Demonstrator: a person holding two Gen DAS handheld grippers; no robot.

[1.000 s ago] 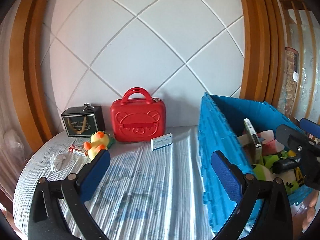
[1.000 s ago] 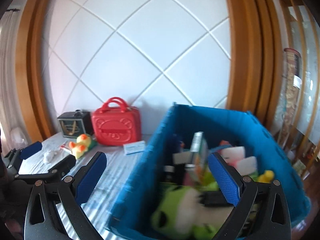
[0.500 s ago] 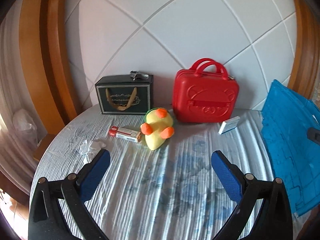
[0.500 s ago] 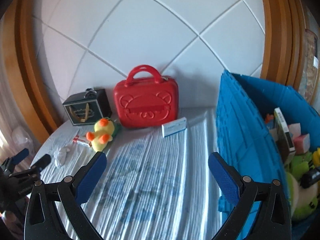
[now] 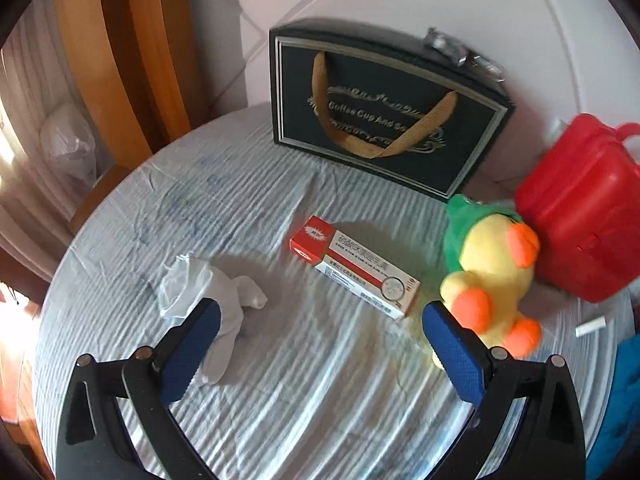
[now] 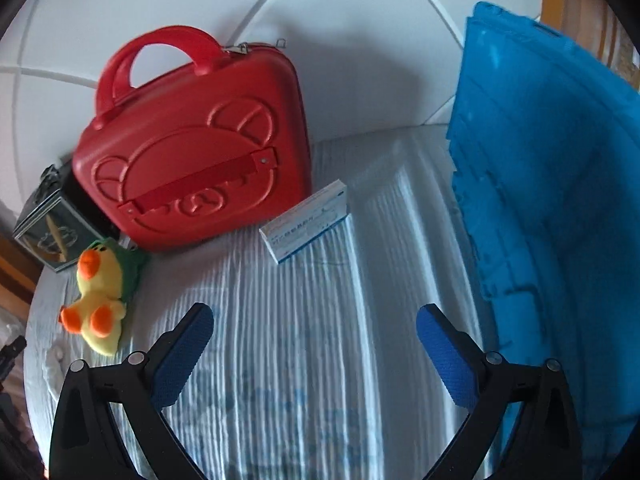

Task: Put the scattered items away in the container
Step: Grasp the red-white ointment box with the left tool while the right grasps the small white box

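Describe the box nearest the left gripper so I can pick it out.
Start at the black gift bag standing against the wall. On the table in front of it lies a long flat carton, between crumpled plastic and a plush duck. It alone is red and white.

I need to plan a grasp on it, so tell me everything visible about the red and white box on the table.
The red and white box is a long, slim carton, apparently cardboard, with a red end bearing a starburst mark, a red stripe, small print and a round emblem near the other end. It looks closed and undamaged, lying flat and diagonal on the striped tablecloth. It sits between the crumpled white item and the plush duck, touching neither.
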